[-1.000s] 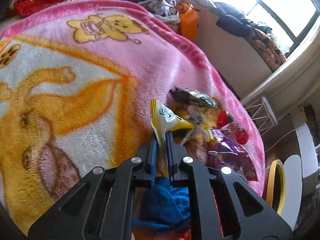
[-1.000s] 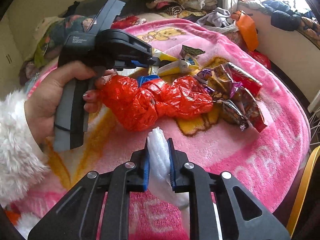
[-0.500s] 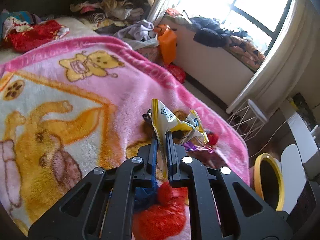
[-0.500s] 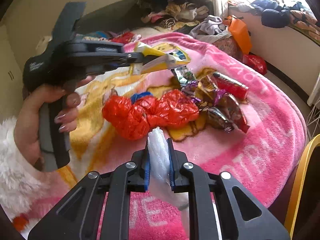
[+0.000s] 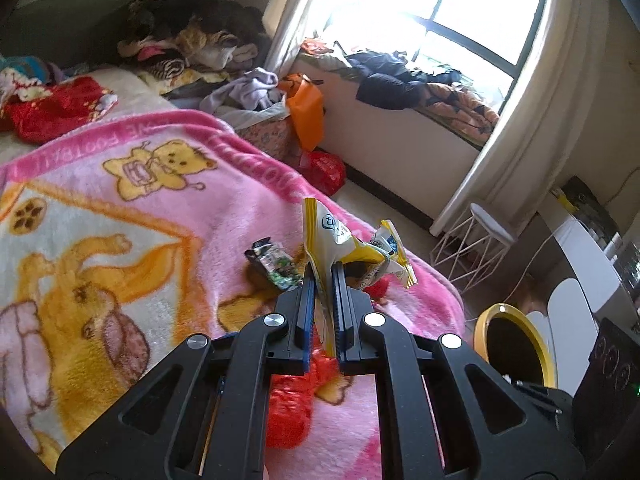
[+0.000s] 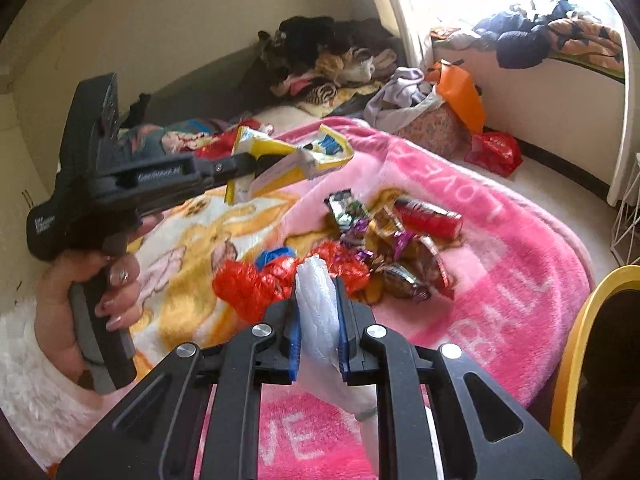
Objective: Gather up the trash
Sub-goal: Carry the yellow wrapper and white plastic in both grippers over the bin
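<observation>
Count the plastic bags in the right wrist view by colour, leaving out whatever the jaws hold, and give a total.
Red: 2, the crumpled red bag on the blanket and the red floor bag
Orange: 1, the orange bag beside the bed
Total: 3

Bright window (image 5: 460, 12) (clothes on sill), cream walls, pink-blanketed bed (image 5: 224, 184)
</observation>
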Demonstrator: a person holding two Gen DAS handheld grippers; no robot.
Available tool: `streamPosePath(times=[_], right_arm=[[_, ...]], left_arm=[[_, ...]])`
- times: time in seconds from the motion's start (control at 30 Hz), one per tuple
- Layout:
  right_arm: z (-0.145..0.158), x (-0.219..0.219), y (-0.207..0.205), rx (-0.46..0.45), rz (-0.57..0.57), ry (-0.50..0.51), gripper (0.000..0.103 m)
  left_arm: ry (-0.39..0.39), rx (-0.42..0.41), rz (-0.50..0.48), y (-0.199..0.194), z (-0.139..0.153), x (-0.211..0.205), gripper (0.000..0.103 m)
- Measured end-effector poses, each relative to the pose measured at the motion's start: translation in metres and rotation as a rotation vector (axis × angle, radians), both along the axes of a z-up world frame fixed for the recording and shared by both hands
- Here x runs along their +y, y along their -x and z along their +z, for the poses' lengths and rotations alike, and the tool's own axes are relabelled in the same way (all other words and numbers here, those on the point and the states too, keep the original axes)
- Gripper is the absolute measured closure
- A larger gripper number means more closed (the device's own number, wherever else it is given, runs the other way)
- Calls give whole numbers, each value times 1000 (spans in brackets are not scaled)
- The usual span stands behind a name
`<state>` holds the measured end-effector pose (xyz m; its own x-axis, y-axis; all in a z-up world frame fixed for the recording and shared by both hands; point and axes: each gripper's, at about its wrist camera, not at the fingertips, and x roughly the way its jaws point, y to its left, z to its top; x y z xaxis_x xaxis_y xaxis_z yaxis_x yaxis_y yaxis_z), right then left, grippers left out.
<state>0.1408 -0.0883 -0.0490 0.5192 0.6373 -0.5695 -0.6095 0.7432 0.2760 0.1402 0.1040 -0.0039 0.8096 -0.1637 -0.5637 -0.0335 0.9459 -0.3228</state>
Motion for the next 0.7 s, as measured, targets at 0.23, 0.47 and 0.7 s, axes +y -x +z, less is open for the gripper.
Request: streamPosePath(times=[0.23, 0.47, 0.7], right_arm=[[14, -22, -2, -30, -51, -42, 89], [23, -45, -5, -53, -115, -62, 89], [31, -71, -8, -70, -181, -89, 89]], left_arm=[[-18, -23, -42, 4, 5, -20, 98], [-34, -29, -93, 6, 6, -41, 98], [-45, -34, -135, 8, 6, -59, 98]])
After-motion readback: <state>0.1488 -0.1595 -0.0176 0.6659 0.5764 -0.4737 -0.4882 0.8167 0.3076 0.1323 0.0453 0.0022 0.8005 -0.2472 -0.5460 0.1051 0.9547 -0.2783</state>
